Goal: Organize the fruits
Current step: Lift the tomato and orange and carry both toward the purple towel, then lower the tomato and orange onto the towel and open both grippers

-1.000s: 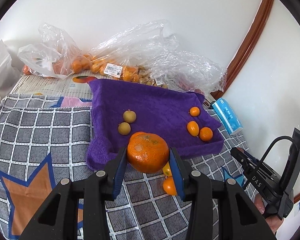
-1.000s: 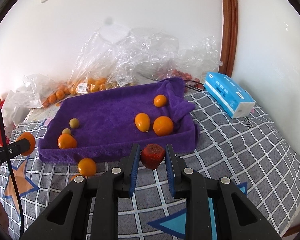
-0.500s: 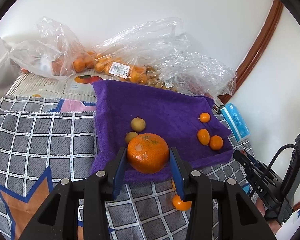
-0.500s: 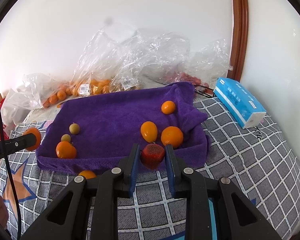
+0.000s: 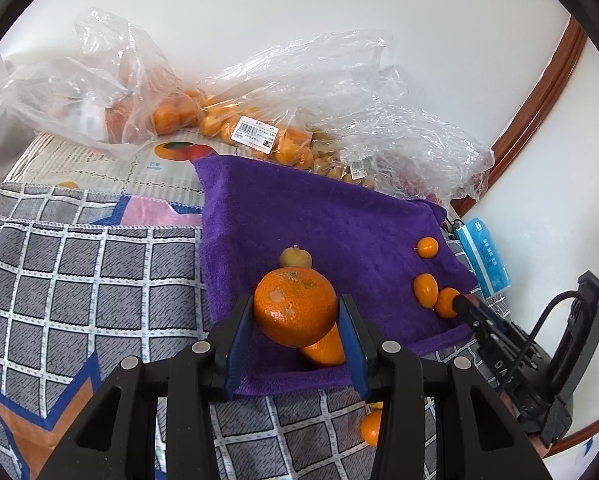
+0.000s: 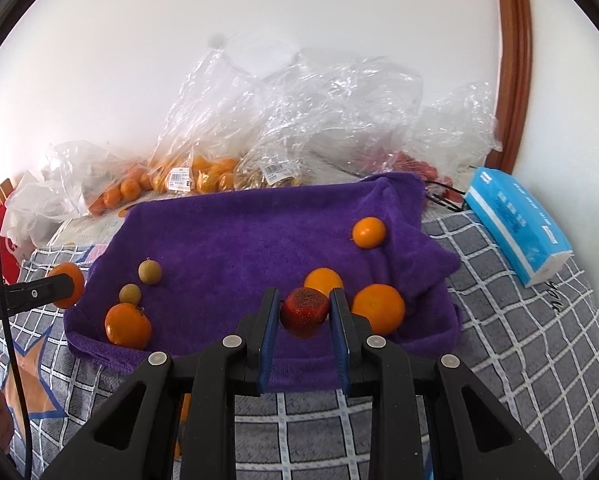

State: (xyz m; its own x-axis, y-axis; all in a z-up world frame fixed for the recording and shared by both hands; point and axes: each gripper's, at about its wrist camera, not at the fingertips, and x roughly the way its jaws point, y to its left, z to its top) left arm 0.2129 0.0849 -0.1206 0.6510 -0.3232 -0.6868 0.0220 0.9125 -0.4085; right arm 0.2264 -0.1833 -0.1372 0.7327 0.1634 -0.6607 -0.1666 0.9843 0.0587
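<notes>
Over the near edge of the purple towel (image 5: pixel 339 220), the left gripper (image 5: pixel 295 316) clamped an orange (image 5: pixel 295 306) between its pads, while the right gripper (image 6: pixel 304 314) pinched a red strawberry (image 6: pixel 304 312) tight above the towel's front edge.

Open towel (image 6: pixel 235 240) centre lies free. Near edge blocked by small fruits (image 6: pixel 139 280) and mandarin (image 6: pixel 127 325) at left, three orange fruits (image 6: pixel 377 308) at right. Plastic bags (image 6: pixel 299 128) bar the far side; tissue pack (image 6: pixel 515 224) flanks the right.
</notes>
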